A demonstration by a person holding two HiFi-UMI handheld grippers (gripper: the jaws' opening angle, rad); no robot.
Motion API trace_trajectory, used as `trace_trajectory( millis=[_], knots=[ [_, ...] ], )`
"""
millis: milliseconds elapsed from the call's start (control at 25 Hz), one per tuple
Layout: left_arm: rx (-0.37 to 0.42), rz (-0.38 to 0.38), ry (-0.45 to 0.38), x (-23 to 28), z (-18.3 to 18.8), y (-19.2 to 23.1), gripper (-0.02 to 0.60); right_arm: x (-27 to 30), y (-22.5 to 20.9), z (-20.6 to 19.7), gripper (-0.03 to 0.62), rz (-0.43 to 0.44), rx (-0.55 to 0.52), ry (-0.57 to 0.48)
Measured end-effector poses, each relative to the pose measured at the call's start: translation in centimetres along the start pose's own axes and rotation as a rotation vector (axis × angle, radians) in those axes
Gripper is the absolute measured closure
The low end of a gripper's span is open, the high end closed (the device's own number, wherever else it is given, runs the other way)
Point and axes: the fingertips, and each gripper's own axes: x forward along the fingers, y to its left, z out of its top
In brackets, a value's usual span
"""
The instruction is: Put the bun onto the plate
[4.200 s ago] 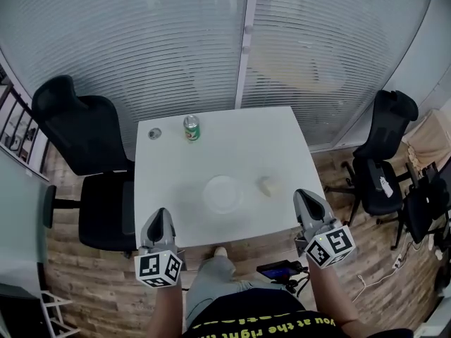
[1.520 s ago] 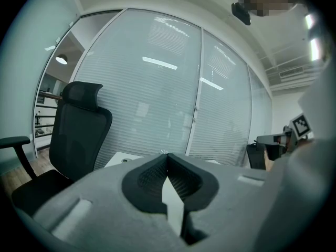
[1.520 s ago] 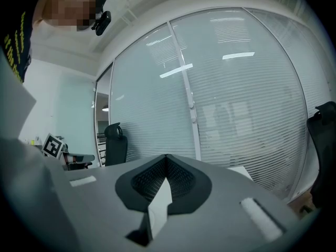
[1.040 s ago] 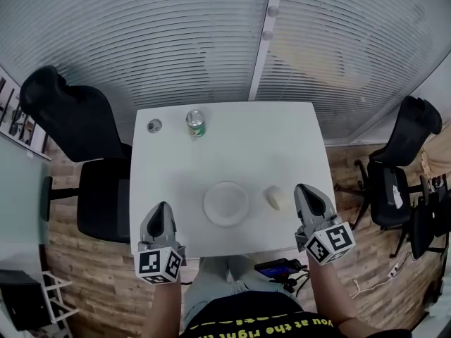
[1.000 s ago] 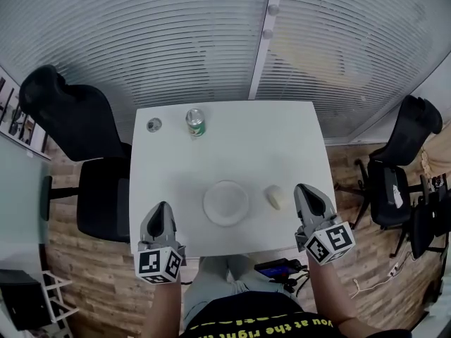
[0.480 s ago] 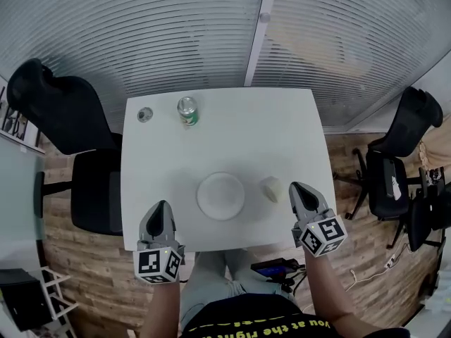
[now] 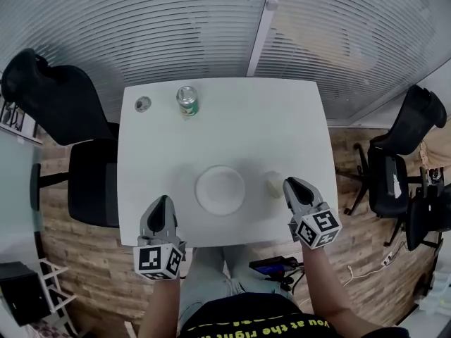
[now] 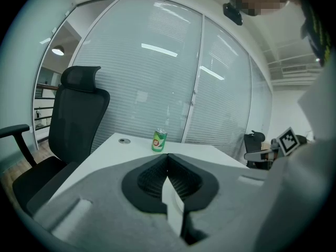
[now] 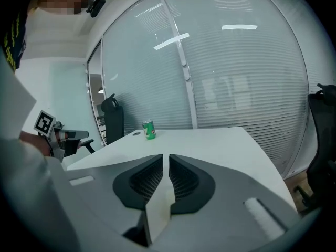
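Observation:
A pale bun (image 7: 273, 184) lies on the white table (image 7: 232, 129), just right of an empty white plate (image 7: 220, 189). My right gripper (image 7: 289, 184) (image 9: 166, 156) hovers at the bun's right side, near the table's front edge. Its jaws have just been opening and stand a narrow slit apart, with nothing between them. The bun is hidden in the right gripper view. My left gripper (image 7: 161, 202) (image 8: 168, 155) is over the front left of the table, left of the plate, jaws shut and empty.
A green can (image 7: 187, 101) (image 8: 159, 140) (image 9: 149, 129) and a small round lid (image 7: 143, 104) stand at the table's far left. Black office chairs sit left (image 7: 60, 104) and right (image 7: 405, 136) of the table. A glass wall with blinds is behind.
My right gripper has come down and inward toward the bun, and its tips now sit beside it. The left gripper has barely shifted. The bun and plate lie as before.

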Motion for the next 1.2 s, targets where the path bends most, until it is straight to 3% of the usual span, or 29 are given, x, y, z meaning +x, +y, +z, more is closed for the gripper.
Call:
trace_trajectory(
  millis=[560,960,1200],
  knots=[
    [-0.006,-0.010,0.019,-0.1,-0.5,0.1,0.581,2.3,0.2,-5.0,0.439,0.030,-0.053,0.158],
    [-0.005,-0.030,0.021,0.1,-0.7,-0.1,0.581,3.2,-1.4,-7.2,0.329,-0.042,-0.102,0.233],
    [-0.008,-0.040,0.017,-0.1,-0.6,-0.2,0.581,3.8,-1.6,-8.3,0.278,-0.036,-0.102,0.277]
  ],
)
